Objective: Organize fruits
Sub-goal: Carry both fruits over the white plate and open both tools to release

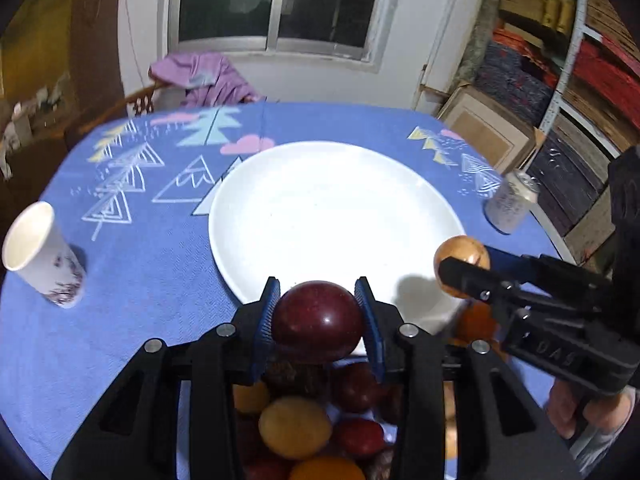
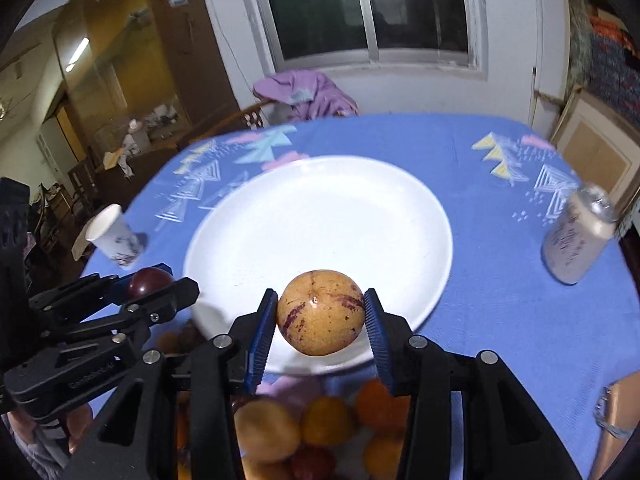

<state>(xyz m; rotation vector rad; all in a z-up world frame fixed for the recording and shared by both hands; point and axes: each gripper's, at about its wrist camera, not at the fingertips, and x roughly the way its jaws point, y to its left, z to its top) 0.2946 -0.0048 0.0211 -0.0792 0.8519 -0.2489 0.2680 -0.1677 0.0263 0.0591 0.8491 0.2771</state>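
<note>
Left wrist view: the left tongs (image 1: pixel 318 320) clamp a dark red fruit (image 1: pixel 318 322) above the near rim of the white plate (image 1: pixel 332 204); being smooth and round, it may slip out and roll off across the tabletop (image 1: pixel 152 264). The fruit pile (image 1: pixel 304 428) lies beneath.

Right wrist view: the right tongs (image 2: pixel 320 322) grip a speckled yellow fruit (image 2: pixel 320 312) over the plate's near edge. With both tongs close together, they may collide, or the fruit may bounce off the bare plate.
</note>
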